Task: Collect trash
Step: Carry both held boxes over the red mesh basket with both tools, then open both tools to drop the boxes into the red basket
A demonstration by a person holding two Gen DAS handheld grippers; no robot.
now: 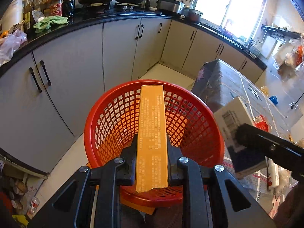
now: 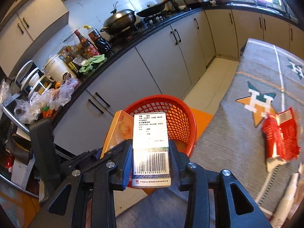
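Note:
My left gripper [image 1: 152,148] is shut on a long flat orange box [image 1: 152,133], held over the mouth of a red mesh basket [image 1: 114,121] on the floor. The basket's inside looks bare from here. My right gripper [image 2: 150,150] is shut on a white box with a barcode [image 2: 151,148], just short of the basket [image 2: 176,117]. In the left wrist view that white box [image 1: 235,125] and a right finger [image 1: 266,144] hang beside the basket's right rim. The orange box [image 2: 118,131] shows left of the white one in the right wrist view.
A cloth-covered table [image 2: 247,114] on the right carries a crumpled red wrapper [image 2: 281,136] and a white tube [image 2: 286,199]. Grey cabinets [image 1: 72,60] under a cluttered black counter [image 1: 106,17] run behind the basket. An orange mat [image 2: 201,117] lies under the basket on the pale floor.

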